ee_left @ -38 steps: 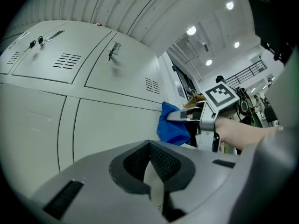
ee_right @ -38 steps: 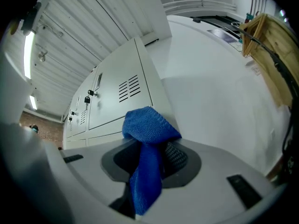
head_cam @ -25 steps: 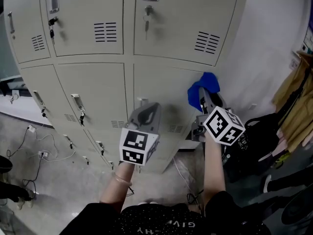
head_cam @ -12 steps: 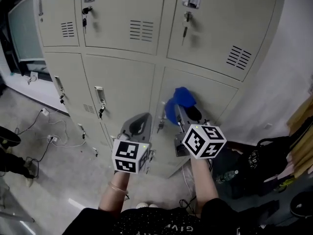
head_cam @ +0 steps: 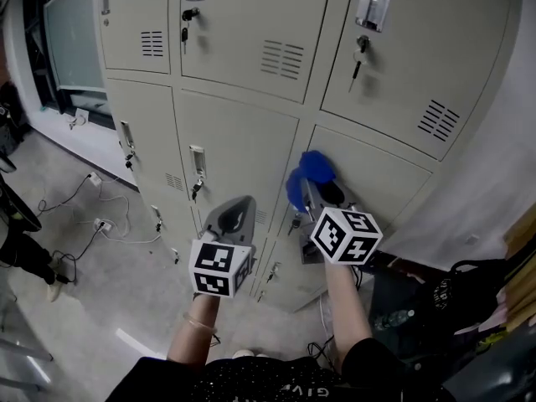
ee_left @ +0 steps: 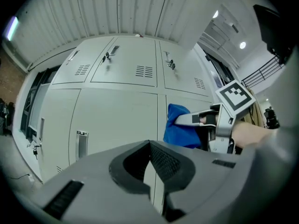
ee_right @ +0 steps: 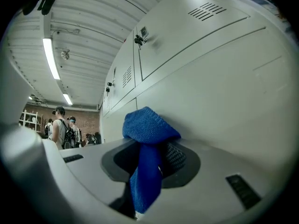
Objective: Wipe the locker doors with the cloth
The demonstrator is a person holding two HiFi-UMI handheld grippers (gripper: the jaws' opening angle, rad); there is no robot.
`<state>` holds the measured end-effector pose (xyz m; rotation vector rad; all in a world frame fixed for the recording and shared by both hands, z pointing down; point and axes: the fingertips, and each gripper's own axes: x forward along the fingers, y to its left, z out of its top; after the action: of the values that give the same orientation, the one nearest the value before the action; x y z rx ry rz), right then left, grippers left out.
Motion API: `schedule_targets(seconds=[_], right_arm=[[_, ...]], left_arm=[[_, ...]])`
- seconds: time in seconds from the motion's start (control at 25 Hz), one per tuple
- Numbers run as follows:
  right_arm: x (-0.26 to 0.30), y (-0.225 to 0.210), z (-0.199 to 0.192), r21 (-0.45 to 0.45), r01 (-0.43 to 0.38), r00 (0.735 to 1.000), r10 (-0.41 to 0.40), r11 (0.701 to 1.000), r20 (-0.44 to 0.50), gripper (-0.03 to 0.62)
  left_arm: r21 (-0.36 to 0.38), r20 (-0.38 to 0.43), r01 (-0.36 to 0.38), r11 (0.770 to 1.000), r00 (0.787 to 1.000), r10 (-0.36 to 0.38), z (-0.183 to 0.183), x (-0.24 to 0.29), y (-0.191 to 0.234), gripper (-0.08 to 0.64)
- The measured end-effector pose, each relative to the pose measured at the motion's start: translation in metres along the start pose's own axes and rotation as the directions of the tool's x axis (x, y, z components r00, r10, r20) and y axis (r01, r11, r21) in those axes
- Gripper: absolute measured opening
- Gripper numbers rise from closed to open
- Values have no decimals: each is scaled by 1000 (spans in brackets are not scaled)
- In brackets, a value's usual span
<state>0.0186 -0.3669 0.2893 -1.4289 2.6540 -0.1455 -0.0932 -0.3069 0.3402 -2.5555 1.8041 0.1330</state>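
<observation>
Right tongs tight around blue cloth

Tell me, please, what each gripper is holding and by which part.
The right gripper pinches the blue cloth at a bunched fold, a wad poking past the tips. The left gripper holds nothing, jaws together.

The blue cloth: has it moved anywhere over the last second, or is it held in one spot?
The cloth, clamped in the right gripper, swept left across the lower locker door, from near its right side to its left edge. Unchanged: the grip on the cloth, and the left gripper, empty and held off the lockers.
</observation>
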Motion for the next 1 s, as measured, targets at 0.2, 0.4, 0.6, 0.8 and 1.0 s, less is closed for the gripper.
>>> schedule_targets(seconds=[0.2, 0.4, 0.6, 0.8, 1.0], right_arm=[[1, -3, -1, -86, 31, 1000, -31, 996, 6, 101], [-7, -12, 1, -49, 42, 999, -41, 998, 13, 101], [-20, -25, 3, -48, 74, 997, -74, 996, 16, 101], [-37, -43, 4, -43, 119, 993, -118, 992, 25, 101], [-55, -63, 4, -32, 161, 987, -159, 987, 33, 101]], left_arm=[[22, 5, 36, 999, 999, -36, 5, 6, -13, 6], [35, -3, 79, 996, 997, -79, 5, 12, -30, 6], [36, -15, 111, 993, 994, -111, 1, 17, -42, 6], [21, -31, 133, 991, 991, -132, -6, 22, -51, 6], [20, -50, 169, 985, 984, -168, -13, 27, -67, 6]])
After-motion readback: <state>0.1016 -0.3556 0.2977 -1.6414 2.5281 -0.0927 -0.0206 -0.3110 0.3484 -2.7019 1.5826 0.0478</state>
